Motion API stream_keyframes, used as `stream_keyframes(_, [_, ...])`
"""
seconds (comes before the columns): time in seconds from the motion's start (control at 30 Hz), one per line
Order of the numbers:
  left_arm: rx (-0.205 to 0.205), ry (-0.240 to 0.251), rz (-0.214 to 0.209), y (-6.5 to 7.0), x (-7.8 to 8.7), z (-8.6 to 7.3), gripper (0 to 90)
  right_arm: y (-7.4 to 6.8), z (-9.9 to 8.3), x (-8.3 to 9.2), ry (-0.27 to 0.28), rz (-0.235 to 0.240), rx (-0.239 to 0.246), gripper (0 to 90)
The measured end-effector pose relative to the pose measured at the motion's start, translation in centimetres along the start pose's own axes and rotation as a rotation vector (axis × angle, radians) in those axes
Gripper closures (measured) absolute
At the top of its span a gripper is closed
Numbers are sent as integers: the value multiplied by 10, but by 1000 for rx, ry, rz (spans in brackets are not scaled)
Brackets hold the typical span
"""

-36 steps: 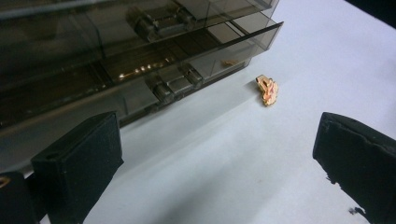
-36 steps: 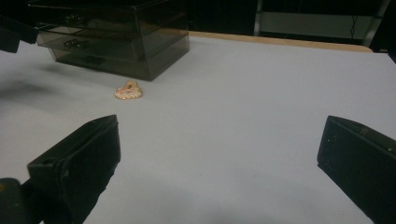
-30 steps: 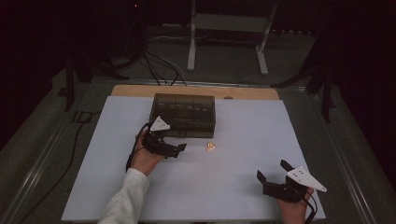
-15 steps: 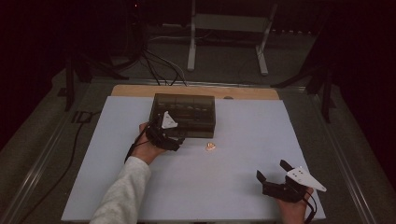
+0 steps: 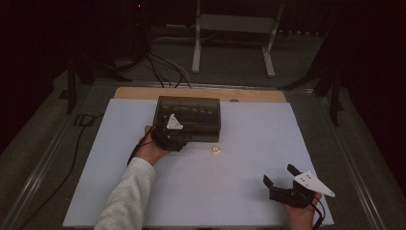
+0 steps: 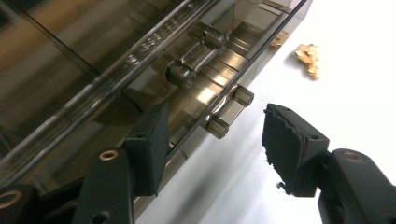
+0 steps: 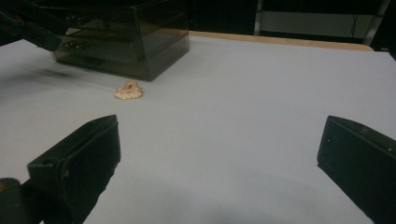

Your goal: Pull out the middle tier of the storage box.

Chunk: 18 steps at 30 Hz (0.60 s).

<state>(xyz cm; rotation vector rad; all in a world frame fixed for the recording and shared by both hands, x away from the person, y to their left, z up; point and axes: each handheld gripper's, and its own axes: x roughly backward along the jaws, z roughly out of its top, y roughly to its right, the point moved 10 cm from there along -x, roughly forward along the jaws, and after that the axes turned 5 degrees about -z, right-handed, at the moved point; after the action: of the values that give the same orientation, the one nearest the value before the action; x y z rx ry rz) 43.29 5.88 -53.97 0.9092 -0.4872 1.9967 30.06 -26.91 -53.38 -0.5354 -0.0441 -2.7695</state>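
A white-topped bench (image 5: 239,191) stood in a dark room. At frame centre, the left hand-held gripper (image 6: 212,140), jaws just narrowing, straddled a drawer handle (image 6: 229,111) on the smoky plastic box (image 5: 189,117), apparently to pull it; nothing gripped yet. Lower right, the right hand-held gripper (image 5: 282,184) waited wide open.

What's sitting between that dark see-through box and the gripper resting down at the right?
Just one small golden trinket near the drawer box; beyond it, bare white table sheet runs to the right gripper. The high view and right gripper view show this.
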Motion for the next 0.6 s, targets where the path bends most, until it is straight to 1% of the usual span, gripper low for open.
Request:
stream_keyframes(0.03, [-3,-12,-14,1,1,0,475,0,0,0,-1,0,2,0])
stream_keyframes(0.07, [-8,-17,-19,2,2,0,492,0,0,0,-1,-1,3,1])
stream_keyframes(0.17, [-9,-11,-30,3,3,1,490,0,0,-1,-1,1,4,1])
stream_keyframes(0.33, [-6,8,-42,6,-7,8,447,-1,0,0,-1,1,6,0])
stream_keyframes(0.5, [-6,-2,-47,8,-18,10,434,1,0,0,-1,0,3,1])
stream_keyframes(0.57, [-7,-7,-48,8,-20,10,435,0,0,0,-1,0,3,1])
stream_keyframes(0.6, [-7,-17,-41,7,-24,9,435,0,0,0,0,1,2,0])
